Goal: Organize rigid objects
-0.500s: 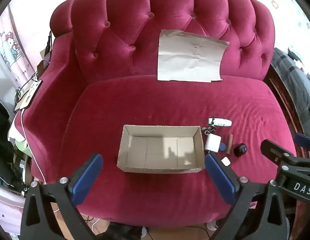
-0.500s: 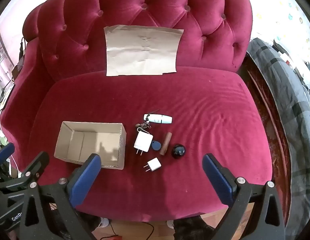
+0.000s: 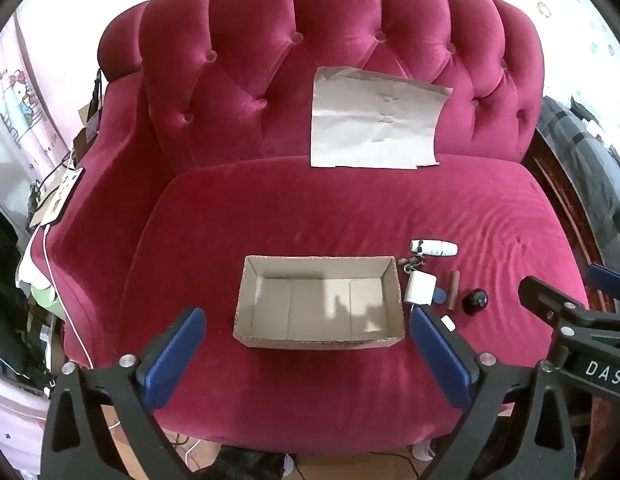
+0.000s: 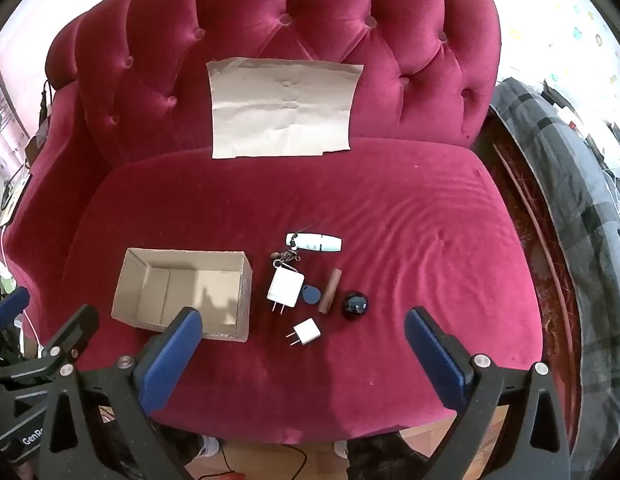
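An empty open cardboard box (image 3: 318, 304) (image 4: 185, 294) sits on the red sofa seat (image 4: 350, 200). Right of it lie a large white charger (image 4: 285, 289), a small white plug (image 4: 306, 332), a blue tag (image 4: 312, 294), a brown cylinder (image 4: 330, 290), a black ball (image 4: 354, 305), a white tube (image 4: 314, 242) and a key bunch (image 4: 285, 257). My left gripper (image 3: 307, 354) is open and empty, in front of the box. My right gripper (image 4: 303, 356) is open and empty, in front of the small plug.
A brown paper sheet (image 4: 283, 108) leans on the tufted backrest. A grey plaid blanket (image 4: 570, 200) lies at the right. Cables and clutter sit by the left armrest (image 3: 53, 208). The floor lies below the seat's front edge.
Both views have shifted slightly; the grippers stay open and empty. The objects have not moved.
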